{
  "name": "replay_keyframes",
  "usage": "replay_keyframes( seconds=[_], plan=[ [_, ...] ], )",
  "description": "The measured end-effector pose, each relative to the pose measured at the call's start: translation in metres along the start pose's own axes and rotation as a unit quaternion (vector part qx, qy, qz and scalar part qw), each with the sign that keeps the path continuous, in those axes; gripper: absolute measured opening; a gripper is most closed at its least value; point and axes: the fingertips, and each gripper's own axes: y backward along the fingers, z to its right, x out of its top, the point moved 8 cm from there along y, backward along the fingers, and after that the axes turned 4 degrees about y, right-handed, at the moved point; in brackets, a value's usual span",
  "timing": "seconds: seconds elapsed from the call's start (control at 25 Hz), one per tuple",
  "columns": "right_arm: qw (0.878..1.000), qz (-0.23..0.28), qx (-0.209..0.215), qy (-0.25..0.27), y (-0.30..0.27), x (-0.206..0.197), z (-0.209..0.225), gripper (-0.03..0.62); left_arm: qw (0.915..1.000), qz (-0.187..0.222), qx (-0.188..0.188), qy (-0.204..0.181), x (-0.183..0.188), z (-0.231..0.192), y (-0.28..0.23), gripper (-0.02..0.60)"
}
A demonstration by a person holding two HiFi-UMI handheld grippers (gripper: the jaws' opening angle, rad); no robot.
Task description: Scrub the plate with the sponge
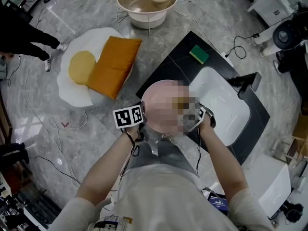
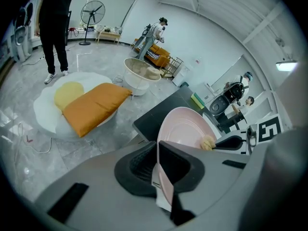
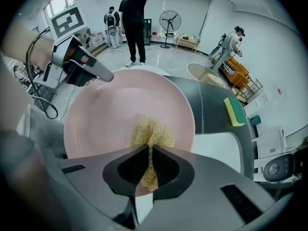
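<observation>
My left gripper (image 2: 158, 150) is shut on the rim of a pink plate (image 2: 185, 126), which it holds tilted on edge above the counter. My right gripper (image 3: 149, 157) is shut on a yellow mesh sponge (image 3: 153, 134) and presses it against the plate's (image 3: 115, 114) inner face, near its lower edge. In the right gripper view the left gripper (image 3: 89, 66) clamps the plate's upper-left rim. From the head view the plate (image 1: 161, 100) sits between the left gripper (image 1: 131, 118) and the right gripper (image 1: 205, 118), partly under a mosaic patch.
A white sink (image 1: 230, 110) with a black faucet (image 1: 246, 83) is set in the black counter (image 1: 175, 64), just right of the plate. A green-and-yellow sponge (image 1: 198, 55) lies on the counter's far end. An orange cushion (image 1: 113, 64), a round tub (image 1: 147, 1) and cables are on the floor.
</observation>
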Motion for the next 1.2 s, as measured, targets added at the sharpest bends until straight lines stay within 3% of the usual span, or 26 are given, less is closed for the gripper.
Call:
replay_keyframes(
  seconds=[0.12,0.28,0.44,0.6,0.72,0.96,1.2],
  plan=[
    [0.999,0.012,0.018,-0.024,0.004,-0.008,-0.012,0.046,0.9999,-0.006,-0.012,0.008,0.0,-0.001,-0.002,0.029],
    [0.992,0.069,0.041,-0.096,0.013,-0.015,-0.022,0.046,0.9993,-0.012,-0.028,0.019,0.002,-0.006,0.0,0.045],
    [0.981,0.123,0.037,-0.143,0.027,-0.022,-0.026,0.046,0.9995,-0.008,-0.017,-0.025,0.005,-0.004,0.012,0.061],
    [0.96,0.191,0.032,-0.201,0.052,-0.019,-0.023,0.046,0.9977,0.03,-0.014,-0.059,0.014,0.002,0.035,0.061],
    [0.95,0.231,0.013,-0.21,0.078,-0.011,-0.019,0.046,0.9933,0.065,-0.021,-0.093,0.025,0.01,0.059,0.061],
    [0.939,0.301,-0.031,-0.163,0.138,0.017,-0.013,0.046,0.9774,0.12,-0.028,-0.172,0.053,0.036,0.11,0.06],
    [0.91,0.381,-0.068,-0.147,0.203,0.039,-0.011,0.046,0.946,0.202,-0.036,-0.251,0.081,0.072,0.158,0.051]
  ],
)
